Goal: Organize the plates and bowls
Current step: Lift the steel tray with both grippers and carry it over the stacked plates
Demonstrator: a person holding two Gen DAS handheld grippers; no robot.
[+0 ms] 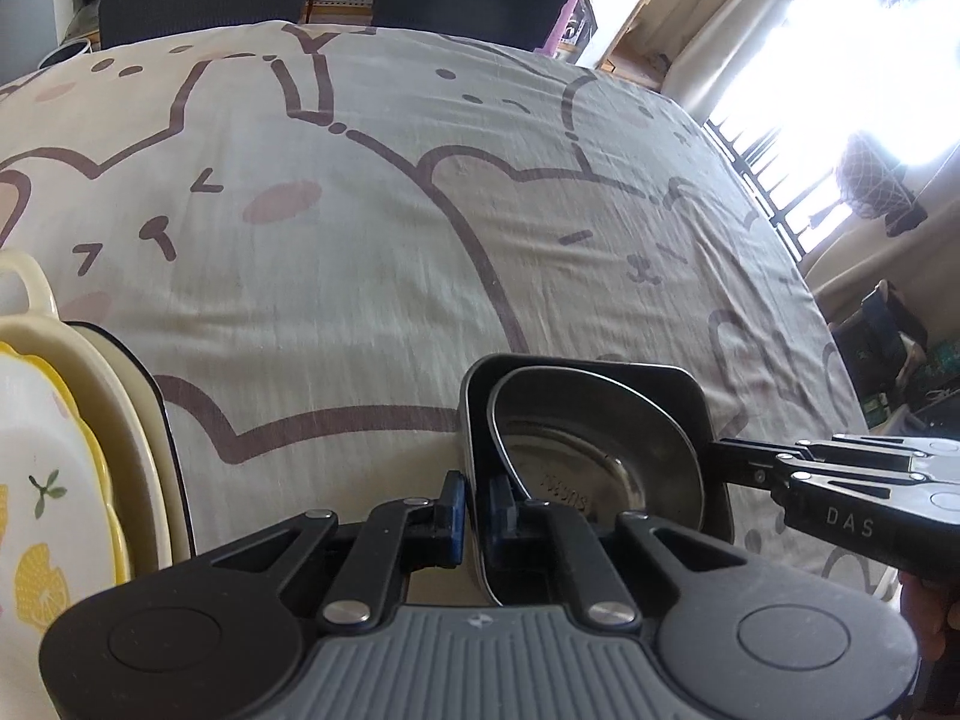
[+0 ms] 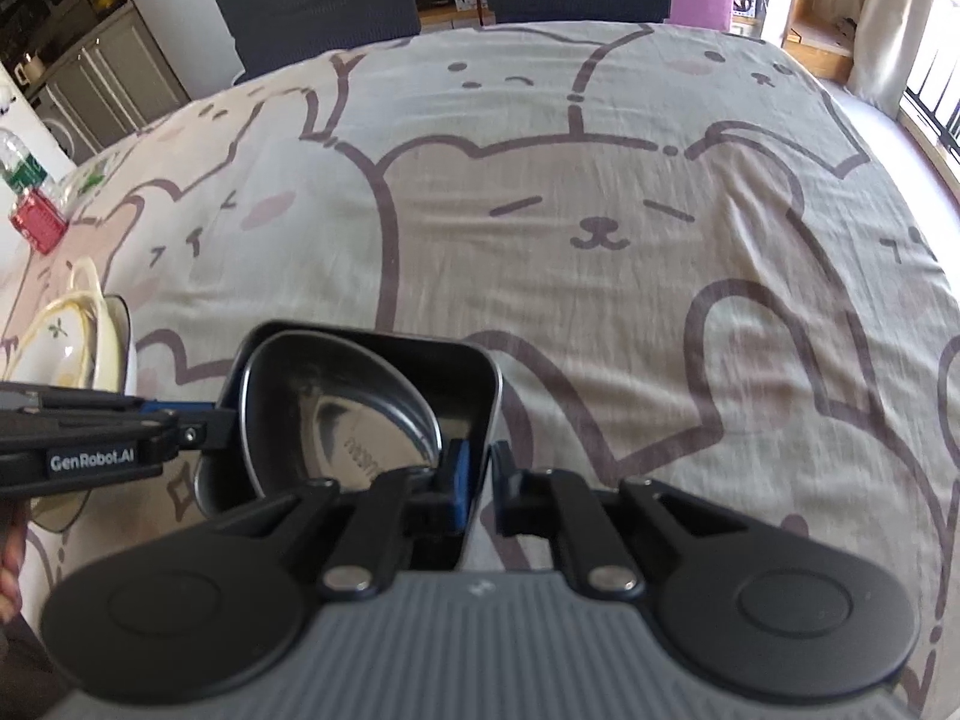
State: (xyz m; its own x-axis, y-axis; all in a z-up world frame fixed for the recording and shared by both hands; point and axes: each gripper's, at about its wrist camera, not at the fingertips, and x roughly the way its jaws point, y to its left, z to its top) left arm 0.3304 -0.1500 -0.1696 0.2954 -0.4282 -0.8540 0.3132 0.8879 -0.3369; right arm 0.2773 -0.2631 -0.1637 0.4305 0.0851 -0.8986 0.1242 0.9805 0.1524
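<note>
Left claw (image 1: 477,510), right claw (image 2: 480,480) clamped on opposite rims of square tray (image 1: 690,396); open tablecloth (image 1: 360,240) ahead.

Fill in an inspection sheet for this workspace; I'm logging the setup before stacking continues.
Surface: table under a cartoon-bear cloth.
Job's things: square metal tray holding a steel bowl; stacked plates off to one side.
Clutter: bottle and red box at the table edge.
Grippers: left gripper and right gripper, jaws shut on opposite tray walls.
Cables: nothing seen.
Surroundings: dark chairs, bright window.
</note>
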